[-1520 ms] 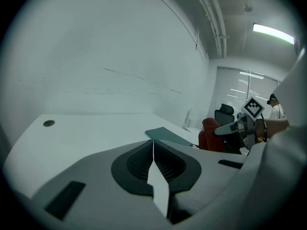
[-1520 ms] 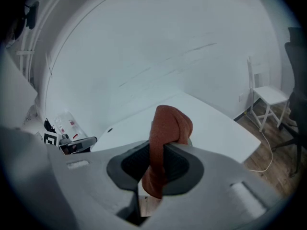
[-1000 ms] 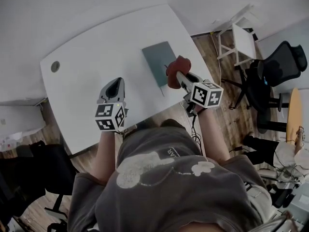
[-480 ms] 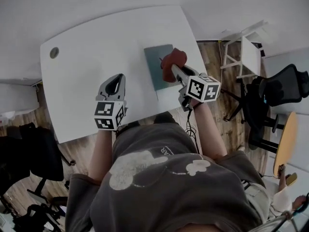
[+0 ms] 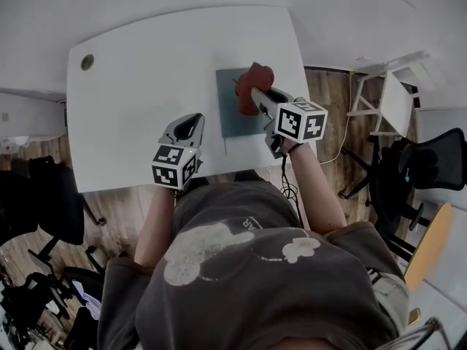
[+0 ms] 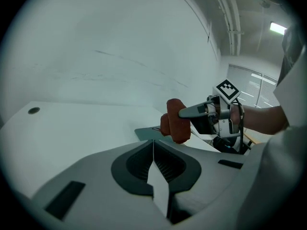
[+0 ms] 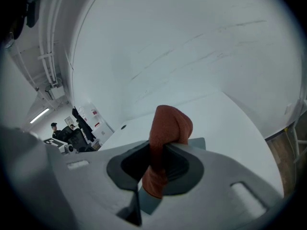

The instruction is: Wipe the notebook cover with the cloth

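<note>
The left claw (image 5: 190,125) sits at the near left, its jaws pressed together with nothing between them and its marker cube (image 5: 175,166) toward the person. The left forearm (image 5: 155,221) runs straight back to the body. The right claw (image 5: 253,95) is farther out and to the right, pointing up and leftward, its jaws clamped on a red cloth (image 5: 254,79). The right forearm (image 5: 319,192) angles in from the near right.

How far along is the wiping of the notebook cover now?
Done: the cloth is clamped in the right gripper. In hand: it is held over the far right part of the notebook on the table; contact cannot be confirmed. Left: the strokes across the cover, which shows no wiped trace. The left gripper is shut, empty, beside the notebook.
</note>
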`<state>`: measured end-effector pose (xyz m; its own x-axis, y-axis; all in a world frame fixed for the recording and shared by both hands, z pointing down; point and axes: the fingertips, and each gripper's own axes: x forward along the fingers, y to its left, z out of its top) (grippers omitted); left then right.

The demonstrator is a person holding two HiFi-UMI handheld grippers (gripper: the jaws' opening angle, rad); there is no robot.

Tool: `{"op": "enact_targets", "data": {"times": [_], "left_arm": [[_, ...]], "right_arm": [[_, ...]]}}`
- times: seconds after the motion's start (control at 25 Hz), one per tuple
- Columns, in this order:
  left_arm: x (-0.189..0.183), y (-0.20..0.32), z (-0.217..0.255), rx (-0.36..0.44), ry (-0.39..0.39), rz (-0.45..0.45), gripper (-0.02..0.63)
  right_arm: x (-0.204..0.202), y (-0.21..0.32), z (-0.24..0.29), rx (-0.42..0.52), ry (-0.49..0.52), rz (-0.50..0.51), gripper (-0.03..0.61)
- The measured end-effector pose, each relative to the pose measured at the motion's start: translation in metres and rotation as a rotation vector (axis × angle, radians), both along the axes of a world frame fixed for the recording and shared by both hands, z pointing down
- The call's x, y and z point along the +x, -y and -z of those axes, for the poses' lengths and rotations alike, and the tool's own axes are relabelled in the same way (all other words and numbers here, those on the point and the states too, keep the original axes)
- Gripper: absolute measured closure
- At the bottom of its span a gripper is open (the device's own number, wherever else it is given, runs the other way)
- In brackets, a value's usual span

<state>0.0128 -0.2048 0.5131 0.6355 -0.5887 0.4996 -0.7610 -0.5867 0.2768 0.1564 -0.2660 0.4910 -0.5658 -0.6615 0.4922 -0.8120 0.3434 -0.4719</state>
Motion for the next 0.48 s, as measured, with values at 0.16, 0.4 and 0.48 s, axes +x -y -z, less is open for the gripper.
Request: {"op": "enact_targets", "data": {"times": [0.16,0.4,0.48], "left_arm": [[0.024,-0.001,-0.013,-0.051,0.02,-0.01,0.615],[0.05,-0.009,-0.035,-0.135,0.066,-0.038,0.615],[0.06,-0.013,-0.043,-0.162,0.072,-0.049,0.615]], "right_arm": [[0.001,0.011,-0.005,-0.004,0.02,0.07,0.518],[-0.009,0.031,-0.005,0.006,0.05,0.162,0.518],[-0.011,0.036,-0.008,0.006,0.051,0.189,0.518]]}}
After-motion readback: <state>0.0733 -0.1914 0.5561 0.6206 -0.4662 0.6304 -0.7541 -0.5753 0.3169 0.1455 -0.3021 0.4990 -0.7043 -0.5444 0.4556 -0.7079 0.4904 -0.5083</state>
